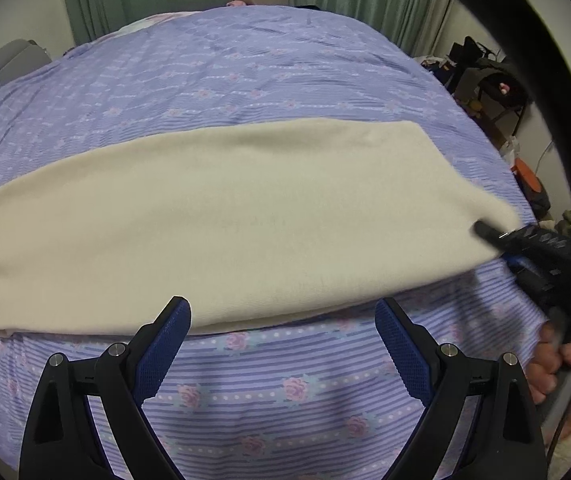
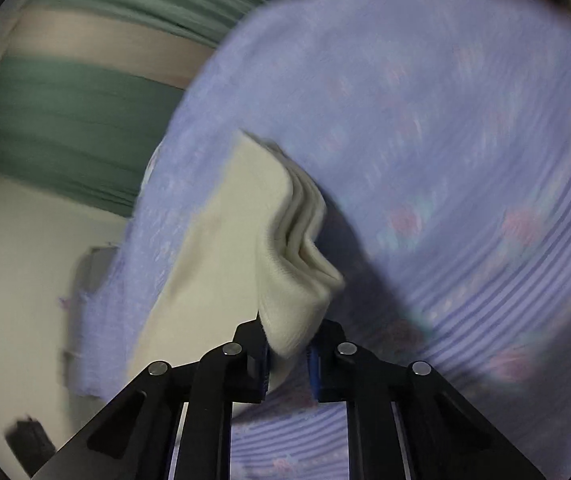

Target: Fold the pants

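1. Left wrist view: the cream pants point(image 1: 221, 216) lie as one long flat band across the middle of the frame on the bed point(image 1: 245, 68), already doubled leg on leg by the look of it. The left gripper point(image 1: 283, 320) sits at the bottom centre with its fingers spread wide and nothing between them, their tips right at the near edge of the cloth.
2. At the right edge of that frame the right gripper point(image 1: 485, 232) bites the far end of the band, with the person's hand point(image 1: 557, 364) below it.
3. Risk, as I judge it: with the near edge unpinned, a pull from the right could drag the whole band sideways instead of folding it.
4. Room: bare bedspread fills the upper half of the frame; cluttered furniture stands past the bed's edge at upper right.
5. Right wrist view, badly blurred: the right gripper point(image 2: 287, 354), at bottom centre, has its fingers closed on a bunched corner of the pants point(image 2: 285, 248), several layers showing.
6. Risk: the hold is on a small bunch only, so a layer could slip out and skew the fold.
7. Open bedspread fills the right of the frame; the curtain point(image 2: 81, 124) is at the left.
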